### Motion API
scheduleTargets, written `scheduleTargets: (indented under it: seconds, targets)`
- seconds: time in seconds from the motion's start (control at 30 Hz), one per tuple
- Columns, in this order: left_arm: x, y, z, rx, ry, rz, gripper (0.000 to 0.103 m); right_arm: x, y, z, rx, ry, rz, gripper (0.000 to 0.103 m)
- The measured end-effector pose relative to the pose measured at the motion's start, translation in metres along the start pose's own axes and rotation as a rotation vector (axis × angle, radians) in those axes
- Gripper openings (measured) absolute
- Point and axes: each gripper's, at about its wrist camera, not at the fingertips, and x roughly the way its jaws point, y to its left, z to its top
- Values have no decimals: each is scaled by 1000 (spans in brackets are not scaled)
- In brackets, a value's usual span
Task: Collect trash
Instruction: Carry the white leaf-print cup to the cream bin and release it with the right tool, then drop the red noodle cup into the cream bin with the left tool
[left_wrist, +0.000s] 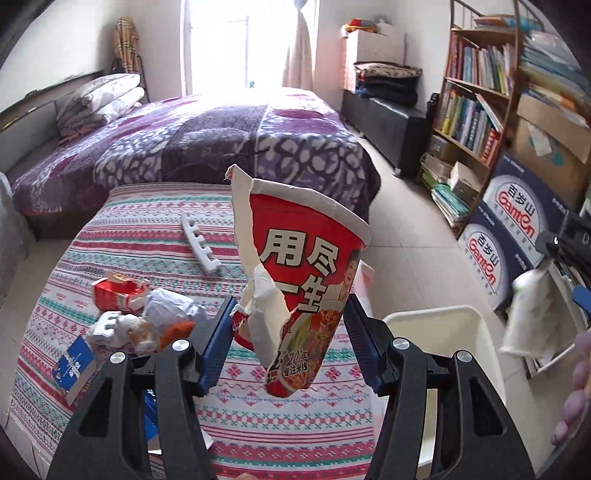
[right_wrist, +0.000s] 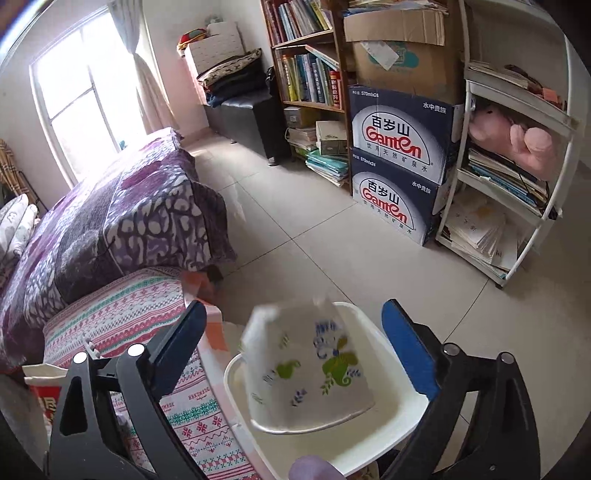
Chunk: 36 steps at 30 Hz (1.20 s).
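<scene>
Centre frame, left wrist view: left gripper (left_wrist: 290, 332) clamped torn red noodle cup (left_wrist: 306, 273) reading "用尽一生" | right gripper (right_wrist: 295, 354) jaws wide, blurred floral packet (right_wrist: 306, 365) loose between them above white bin (right_wrist: 388, 417) | "Ganten" boxes (right_wrist: 399, 162) upper right.

Blown-out window (left_wrist: 221, 44) backlight; fisheye edges; paper pack (right_wrist: 310, 365) motion-blurred.

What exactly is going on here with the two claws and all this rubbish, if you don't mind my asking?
A person is clearing trash off a striped patterned cloth. The left claw grips a torn red paper noodle cup above the cloth. The right claw stands wide open over a white plastic bin, with a blurred white floral-printed wrapper between its pads, untouched and apparently dropping in. A crushed red carton and crumpled wrappers remain on the cloth.
</scene>
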Motion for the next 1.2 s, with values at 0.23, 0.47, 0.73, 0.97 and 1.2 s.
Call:
scheduleTargets:
  seconds: [0.23,0.47,0.73,0.97,1.2]
  targets:
    - [9,-46,-6,59,42,-85,58,-3,-30,11,33,-18,-32,96]
    - [17,-79,-12,93,82,-139,58,-6,-60,21,80,-39,-59,96]
    - [24,-109,-13,94,140,-268,63,-9,-92,29,158,-46,-79,96]
    - [8,-123,-9,115,120,-355,85,-18,-101,32,187,-81,-67,96]
    - [-4,-98,-3,152,84,-205,86,-36,-77,23,113,-128,-34,96]
